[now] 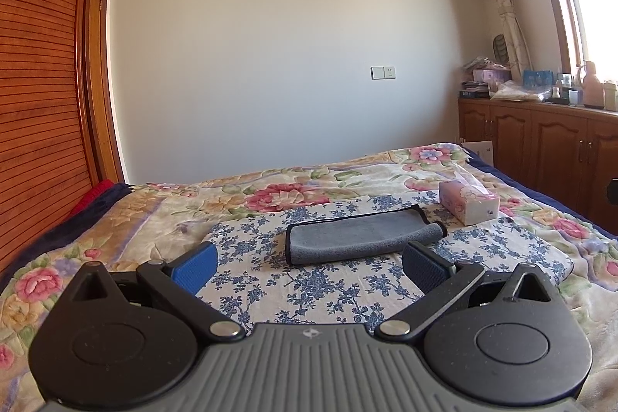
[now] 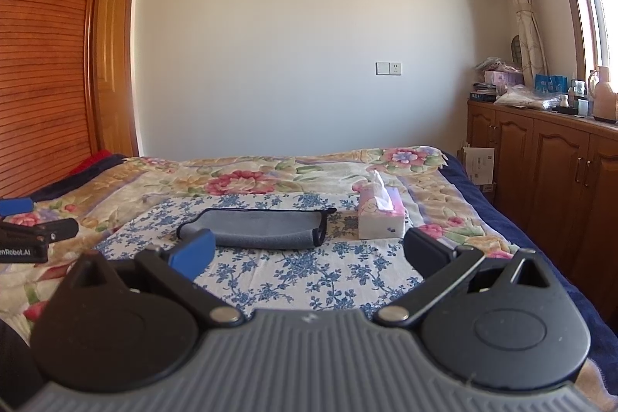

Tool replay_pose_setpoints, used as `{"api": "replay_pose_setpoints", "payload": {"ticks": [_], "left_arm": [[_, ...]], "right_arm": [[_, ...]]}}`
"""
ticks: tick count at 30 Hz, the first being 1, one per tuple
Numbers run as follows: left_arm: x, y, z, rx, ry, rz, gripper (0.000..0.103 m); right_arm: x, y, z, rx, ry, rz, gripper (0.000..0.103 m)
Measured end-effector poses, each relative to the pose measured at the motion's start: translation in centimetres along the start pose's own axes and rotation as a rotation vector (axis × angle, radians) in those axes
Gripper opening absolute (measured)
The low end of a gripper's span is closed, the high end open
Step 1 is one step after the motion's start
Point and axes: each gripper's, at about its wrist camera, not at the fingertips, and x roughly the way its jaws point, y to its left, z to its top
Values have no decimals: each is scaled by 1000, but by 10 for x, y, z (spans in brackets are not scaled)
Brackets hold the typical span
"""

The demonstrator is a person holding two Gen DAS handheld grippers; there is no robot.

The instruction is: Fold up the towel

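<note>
Two pairs of tongs hover low over the bed (image 1: 96, 219), both spread wide and grasping nothing: the left tongs (image 1: 309, 263) and the right tongs (image 2: 309, 251), each with a blue-faced pad on one finger and a dark pad on the other. Between and just beyond them lies the towel (image 1: 359, 232) — grey with a dark border, already folded into a long narrow band with a rolled near edge — resting on a blue-and-white flowered cloth (image 1: 301, 288) spread over the pink-and-cream floral bedspread (image 2: 251, 176). The towel touches neither pair of tongs. A tissue box (image 2: 380, 217), pink and white with a sheet standing up from its slot, sits just beside the towel's right end, on the edge of the flowered cloth. In the right wrist view the left tongs appear at the far left edge. Beyond the bed stand a plain white wall with a socket plate (image 1: 383, 73), a slatted wooden wardrobe (image 1: 38, 64) at left, and a cluttered wooden cabinet worktop (image 2: 540, 109) under the window at right.
</note>
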Motion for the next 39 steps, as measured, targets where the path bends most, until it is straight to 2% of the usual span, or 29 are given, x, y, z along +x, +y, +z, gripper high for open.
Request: {"api": "replay_pose_setpoints", "payload": {"ticks": [39], "left_arm": [[-1,3,-1,-3,1,5,103]], "right_arm": [[1,-4,-1,1,-5,-12,103]]}}
